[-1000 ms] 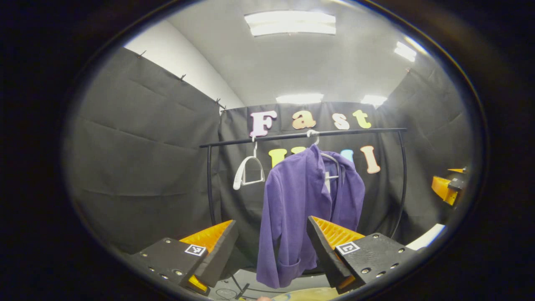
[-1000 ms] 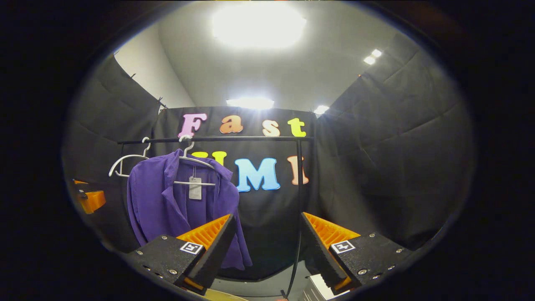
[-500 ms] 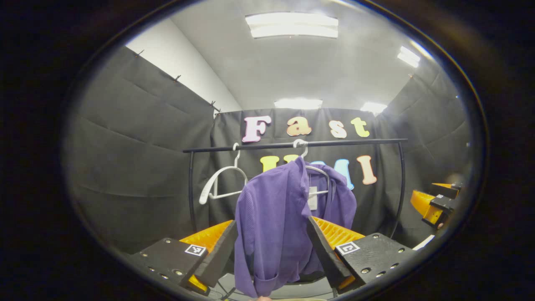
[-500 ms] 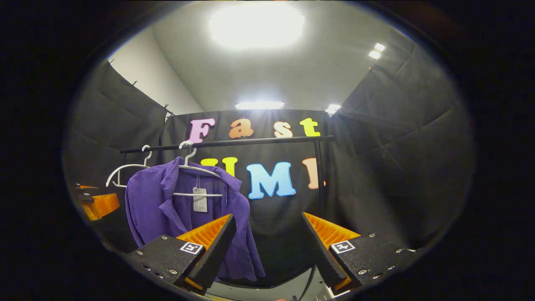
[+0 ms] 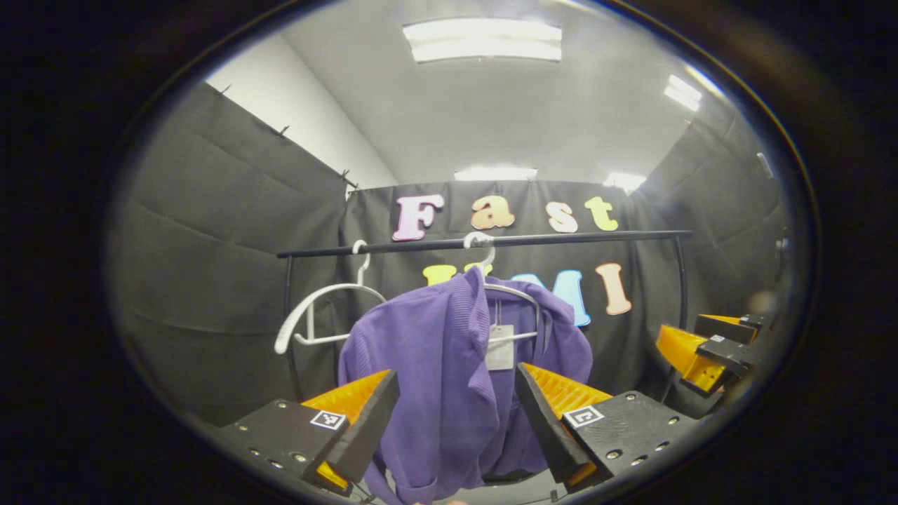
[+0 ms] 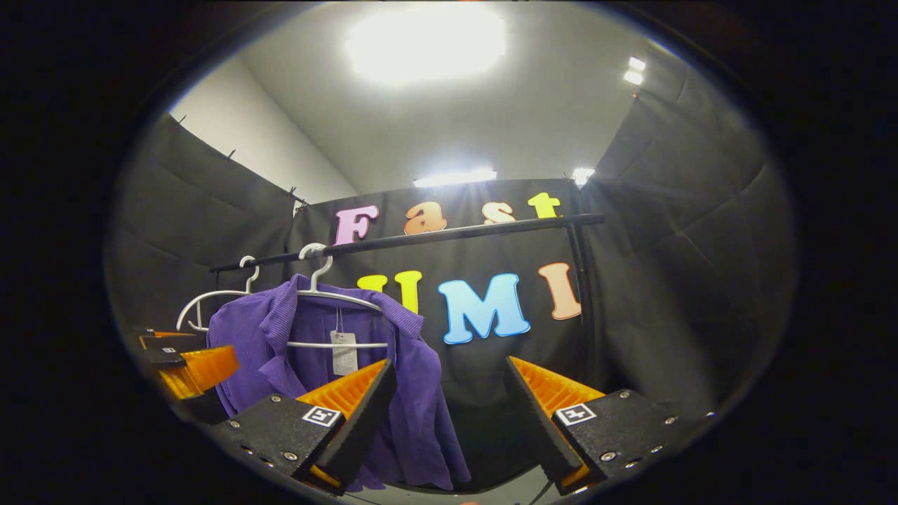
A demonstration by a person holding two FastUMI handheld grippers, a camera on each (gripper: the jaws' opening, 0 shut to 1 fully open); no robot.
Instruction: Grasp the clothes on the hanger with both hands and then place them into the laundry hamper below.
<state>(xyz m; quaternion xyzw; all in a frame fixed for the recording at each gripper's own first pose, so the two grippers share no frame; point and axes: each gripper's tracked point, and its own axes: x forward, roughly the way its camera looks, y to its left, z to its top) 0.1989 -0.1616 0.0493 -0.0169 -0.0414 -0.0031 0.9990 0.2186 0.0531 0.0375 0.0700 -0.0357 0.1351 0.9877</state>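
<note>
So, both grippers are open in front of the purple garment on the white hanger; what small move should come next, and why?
Probably bring both closer to the purple ribbed garment. The left gripper already frames it between open fingers, but apart from it. The right gripper points past its edge, so it likely needs to shift toward the cloth before closing.

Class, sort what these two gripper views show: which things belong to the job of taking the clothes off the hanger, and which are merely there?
Belong to the job:
purple jacket
its white hanger
left gripper, open
right gripper, open

Merely there:
empty white hanger
black rail
paper tag
</note>
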